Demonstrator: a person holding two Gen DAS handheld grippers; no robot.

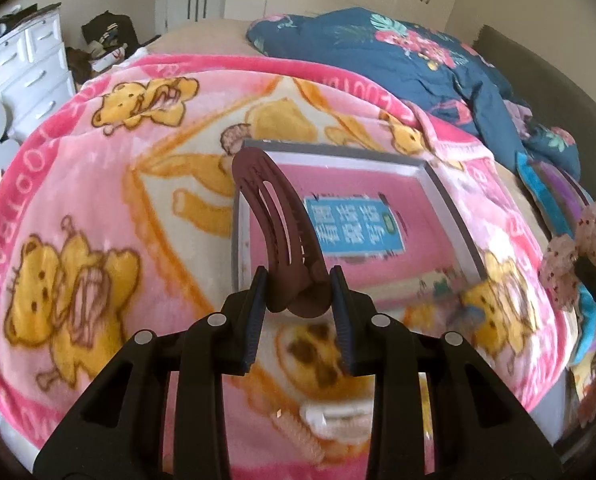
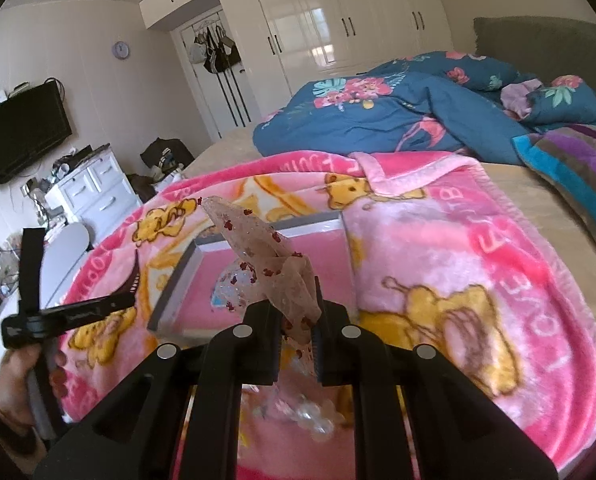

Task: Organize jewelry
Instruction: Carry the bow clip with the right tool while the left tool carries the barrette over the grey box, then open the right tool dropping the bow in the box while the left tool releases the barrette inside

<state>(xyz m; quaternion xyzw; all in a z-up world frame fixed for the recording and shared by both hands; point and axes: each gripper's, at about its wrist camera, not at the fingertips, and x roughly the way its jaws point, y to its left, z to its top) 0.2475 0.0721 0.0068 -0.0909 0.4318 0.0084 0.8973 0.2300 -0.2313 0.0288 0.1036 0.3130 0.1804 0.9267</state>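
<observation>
Spread over the bed, a pink fleece blanket with yellow bears point(image 1: 98, 184) carries a shallow grey-rimmed tray with a pink floor point(image 1: 437, 184). We tilt our left gripper point(image 1: 298, 292) downward above its near edge, clamped on a curved maroon plastic hair clip point(image 1: 278, 216). Our right gripper point(image 2: 298, 320), angled lower toward the tray, pinches a sheer pink fabric bow with red dots point(image 2: 258, 248).

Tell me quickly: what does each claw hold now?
Left claw: closed on the dark red hair clip.
Right claw: closed on the sheer pink bow.
</observation>
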